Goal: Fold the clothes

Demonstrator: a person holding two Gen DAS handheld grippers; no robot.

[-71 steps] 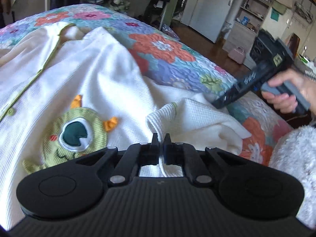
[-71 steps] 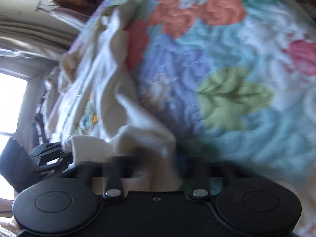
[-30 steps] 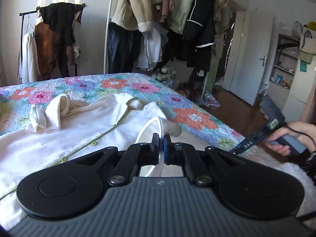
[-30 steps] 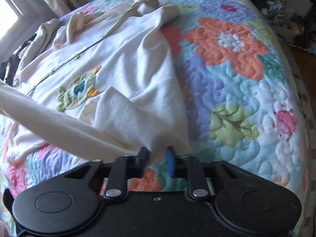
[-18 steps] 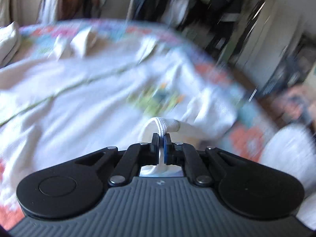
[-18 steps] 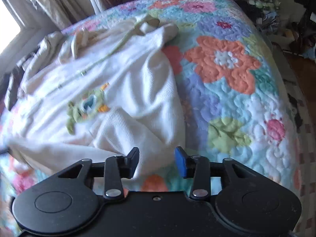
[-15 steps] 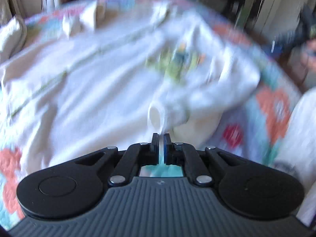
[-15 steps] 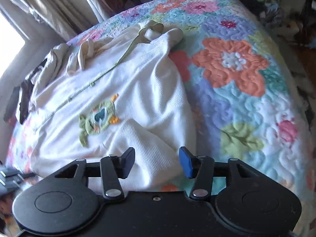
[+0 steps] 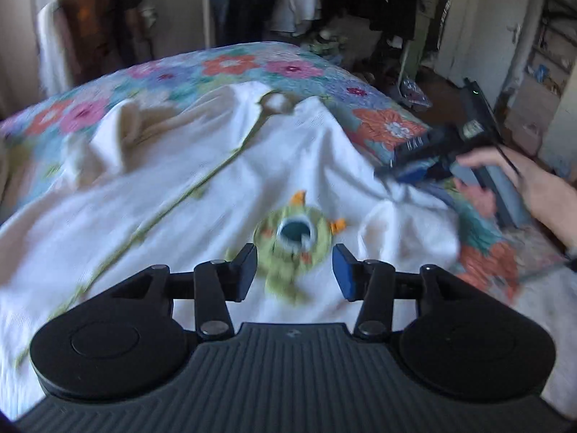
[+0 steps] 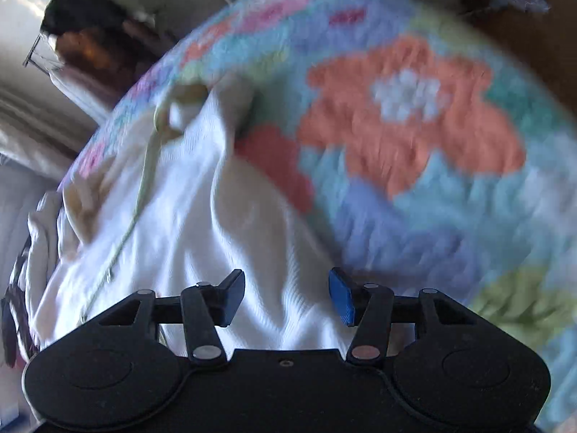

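Note:
A white cardigan (image 9: 223, 180) with green trim and a green one-eyed monster patch (image 9: 294, 238) lies spread on the flowered quilt (image 9: 230, 65). My left gripper (image 9: 295, 270) hovers over the patch; its jaws are opening and nothing is between them. The right sleeve (image 9: 404, 223) lies folded back beside the patch. In the right wrist view my right gripper (image 10: 286, 297) stands open above the cardigan's (image 10: 223, 223) right side near its edge, the pads clear of the cloth. In the left wrist view, the right gripper (image 9: 393, 175) is at the sleeve, held by a hand (image 9: 512, 176).
The quilt (image 10: 414, 126) covers the bed and drops away at the right edge. Clothes racks (image 9: 306, 3) with dark garments stand behind the bed. A door and shelves (image 9: 541, 72) are at the far right, over a wooden floor.
My left gripper let go of the sleeve cuff and opened, and it swung over the monster patch. My right gripper opened wider, rolled and moved in over the cardigan's right side.

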